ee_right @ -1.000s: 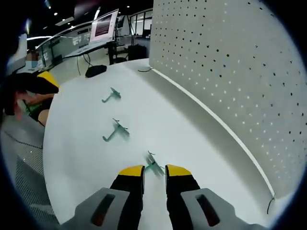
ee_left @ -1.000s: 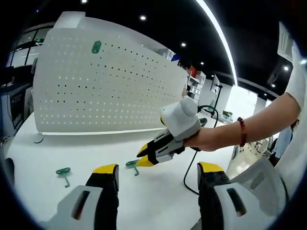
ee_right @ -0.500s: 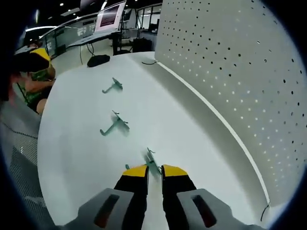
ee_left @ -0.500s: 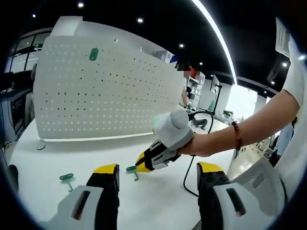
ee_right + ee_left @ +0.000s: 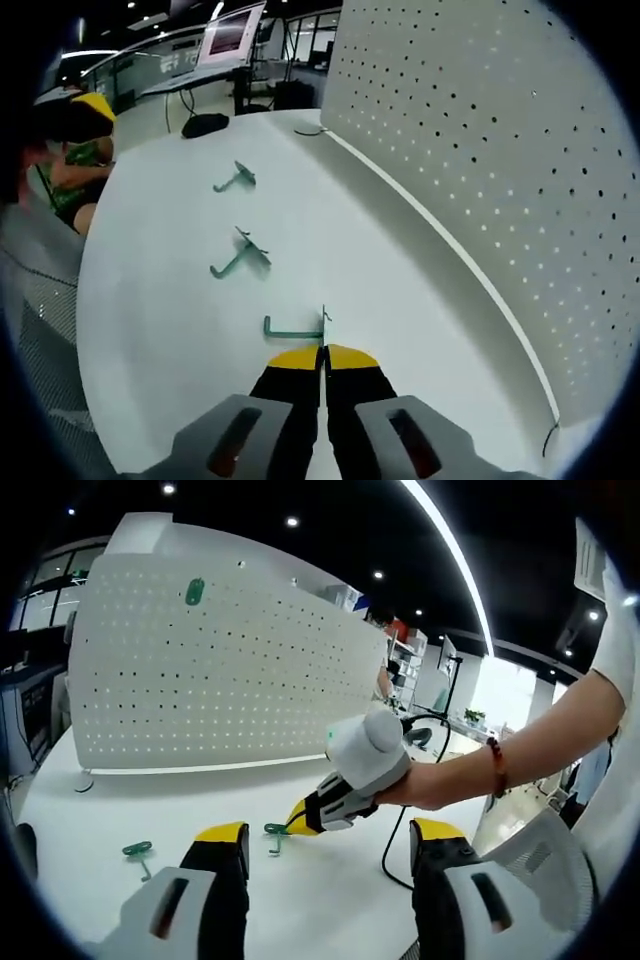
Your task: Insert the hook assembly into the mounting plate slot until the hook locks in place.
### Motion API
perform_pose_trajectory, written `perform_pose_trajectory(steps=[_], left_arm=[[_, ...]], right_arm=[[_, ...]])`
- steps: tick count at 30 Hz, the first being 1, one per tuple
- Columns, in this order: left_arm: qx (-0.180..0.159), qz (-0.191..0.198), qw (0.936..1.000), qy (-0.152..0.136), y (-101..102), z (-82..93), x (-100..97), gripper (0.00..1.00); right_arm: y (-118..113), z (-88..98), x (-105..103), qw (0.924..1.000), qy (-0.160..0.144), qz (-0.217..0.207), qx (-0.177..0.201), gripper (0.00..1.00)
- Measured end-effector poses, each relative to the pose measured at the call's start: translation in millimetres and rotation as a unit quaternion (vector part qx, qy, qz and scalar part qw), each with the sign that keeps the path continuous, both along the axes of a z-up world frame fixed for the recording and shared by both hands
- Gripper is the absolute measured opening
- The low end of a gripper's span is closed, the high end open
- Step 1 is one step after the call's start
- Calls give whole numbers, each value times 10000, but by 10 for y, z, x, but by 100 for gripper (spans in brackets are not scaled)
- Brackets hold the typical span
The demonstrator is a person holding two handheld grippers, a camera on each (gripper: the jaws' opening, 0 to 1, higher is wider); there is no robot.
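Near the pegboard (image 5: 500, 150), right gripper (image 5: 322, 352) pinches a green hook (image 5: 292, 331); left gripper (image 5: 330, 842) gapes. Thin grip: hook could twist loose.

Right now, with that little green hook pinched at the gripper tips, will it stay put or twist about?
The green hook looks thin and stiff, probably light. The right gripper pinches only one end, so the long arm sticking sideways might swivel. On the smooth white table it would likely slide, not roll.

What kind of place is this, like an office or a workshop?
Probably an open-plan office or lab: a white table with a perforated white pegboard, a monitor on desks behind, and ceiling strip lighting.
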State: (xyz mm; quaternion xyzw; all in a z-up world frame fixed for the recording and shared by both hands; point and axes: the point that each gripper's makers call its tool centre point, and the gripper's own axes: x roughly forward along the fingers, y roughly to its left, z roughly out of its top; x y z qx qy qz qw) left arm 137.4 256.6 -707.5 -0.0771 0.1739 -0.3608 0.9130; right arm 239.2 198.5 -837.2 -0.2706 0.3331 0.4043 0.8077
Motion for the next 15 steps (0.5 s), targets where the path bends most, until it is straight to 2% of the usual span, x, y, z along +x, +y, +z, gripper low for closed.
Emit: perform_pose_trajectory(steps=[7, 10, 15], left_arm=[[-20, 0, 10000, 29, -12, -2, -4, 67], [-37, 1, 10000, 20, -15, 4, -7, 67], [-122, 38, 9999, 54, -4, 16, -1, 65]], right_arm=[[-1, 75, 23, 9999, -39, -49, 126, 0], [6, 112, 23, 9994, 61, -202, 271, 0], [16, 192, 25, 9991, -56, -200, 364, 0]])
